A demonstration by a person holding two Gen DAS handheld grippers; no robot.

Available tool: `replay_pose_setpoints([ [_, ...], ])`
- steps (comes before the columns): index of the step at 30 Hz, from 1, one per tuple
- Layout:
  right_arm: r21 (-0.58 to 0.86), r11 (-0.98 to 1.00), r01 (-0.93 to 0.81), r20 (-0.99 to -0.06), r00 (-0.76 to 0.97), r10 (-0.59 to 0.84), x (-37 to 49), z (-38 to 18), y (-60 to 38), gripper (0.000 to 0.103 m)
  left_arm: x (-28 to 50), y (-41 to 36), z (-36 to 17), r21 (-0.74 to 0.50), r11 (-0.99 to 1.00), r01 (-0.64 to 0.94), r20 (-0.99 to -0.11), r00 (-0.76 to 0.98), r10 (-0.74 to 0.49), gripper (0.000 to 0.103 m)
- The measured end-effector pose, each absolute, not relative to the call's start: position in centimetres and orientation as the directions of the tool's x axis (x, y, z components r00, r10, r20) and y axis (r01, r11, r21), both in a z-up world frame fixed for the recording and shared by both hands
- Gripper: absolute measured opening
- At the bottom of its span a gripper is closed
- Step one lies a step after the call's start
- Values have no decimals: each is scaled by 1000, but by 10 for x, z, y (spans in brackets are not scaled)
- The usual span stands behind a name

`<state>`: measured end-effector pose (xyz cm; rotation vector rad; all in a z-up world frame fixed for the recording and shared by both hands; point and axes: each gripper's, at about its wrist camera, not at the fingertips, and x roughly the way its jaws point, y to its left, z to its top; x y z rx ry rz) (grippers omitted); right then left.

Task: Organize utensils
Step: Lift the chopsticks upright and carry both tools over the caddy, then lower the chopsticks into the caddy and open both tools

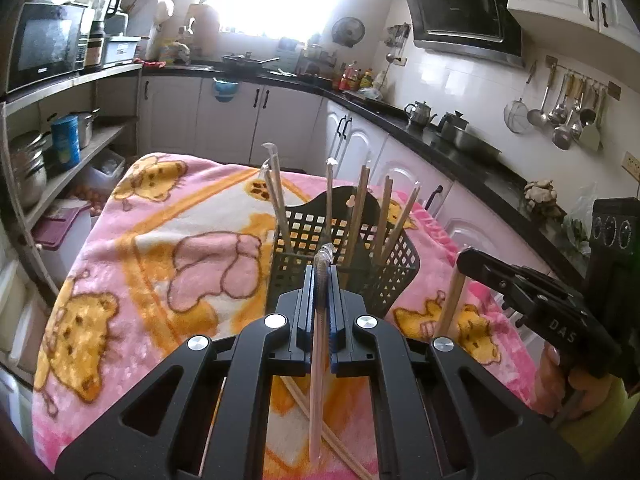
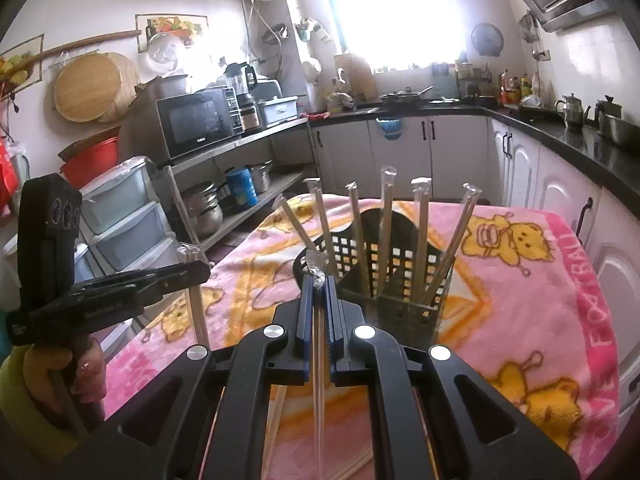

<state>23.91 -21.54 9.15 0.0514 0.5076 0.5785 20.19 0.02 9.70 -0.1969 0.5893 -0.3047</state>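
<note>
- A pink blanket (image 1: pixel 168 216) printed with yellow bears covers the table and fills the near and middle ground of both wrist views.
- A black lattice basket (image 1: pixel 400 264) stands on the blanket toward the far side of the table, just beyond the fingertips of both grippers.
- Several wrapped chopstick pairs (image 2: pixel 386 232) stand upright in the basket, fanning outward at their tops.
- The left gripper (image 1: pixel 322 280) has its jaws clamped tight on one wrapped chopstick pair (image 1: pixel 318 380), which hangs below the fingers above the blanket, near the basket.
- The right gripper (image 2: pixel 318 288) is likewise closed on a wrapped pair of chopsticks (image 2: pixel 320 392), its clear wrapper tip poking out past the fingertips.
- Loose chopsticks (image 1: pixel 340 440) lie flat on the blanket at the near edge, beneath the grippers.
- A person's hand (image 2: pixel 80 380) grips the handle of the left gripper, seen at the left of the right wrist view.
</note>
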Motion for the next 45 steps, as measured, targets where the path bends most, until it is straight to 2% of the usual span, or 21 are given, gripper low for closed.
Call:
replay_pose_setpoints([
  [28, 143, 896, -420, -269, 855, 443, 298, 164, -249, 6, 289, -46, 167, -248, 923, 293, -381, 847, -371, 1],
  [39, 140, 905, -401, -243, 873, 424, 328, 175, -251, 6, 324, -53, 181, -241, 930, 278, -337, 874, -349, 1],
  [45, 124, 910, -395, -246, 876, 414, 342, 174, -248, 6, 337, -59, 168, -240, 931, 276, -350, 869, -349, 1],
])
